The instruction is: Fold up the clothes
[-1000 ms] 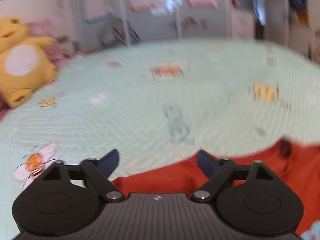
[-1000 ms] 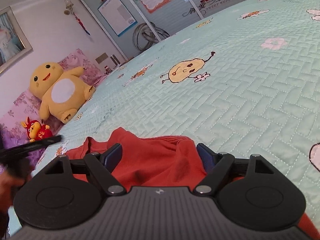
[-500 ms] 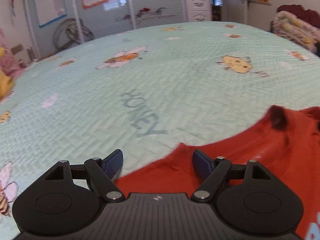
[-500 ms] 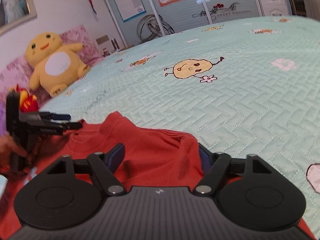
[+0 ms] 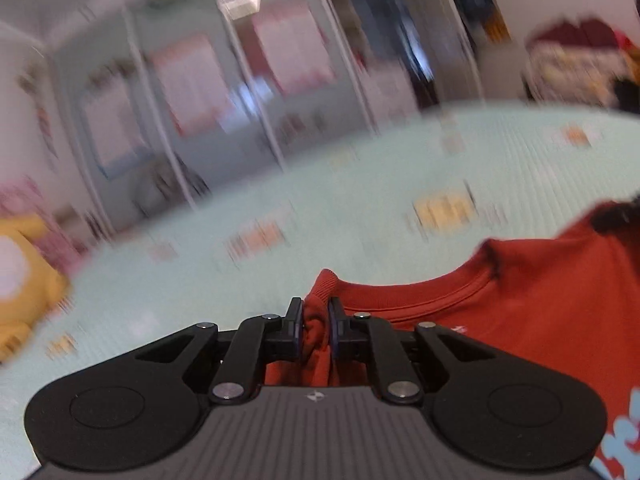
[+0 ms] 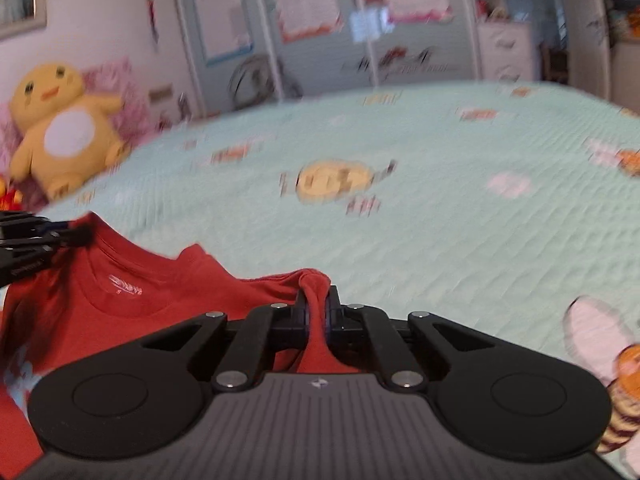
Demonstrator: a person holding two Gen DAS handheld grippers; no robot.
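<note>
Mint-green quilted bedspread (image 6: pixel 460 248) covers the whole bed, printed with small cartoon figures, and everything else sits somewhere on it or past its edge. Red T-shirt (image 6: pixel 132 300) lies at the near edge of the bedspread, neckline up, a small label showing inside the collar. Yellow plush toy (image 6: pixel 64 132) leans at the far left end of the bedspread, well apart from the shirt. Beyond the bedspread stand pale cupboard doors (image 6: pixel 320 40) with posters on them, too blurred to read. Right gripper (image 6: pixel 318 312) has just been closing and now pinches a bunched fold of the shirt at one shoulder. Left gripper (image 5: pixel 316 326) has just been closing too and clamps a fold by the collar at the other shoulder.
</note>
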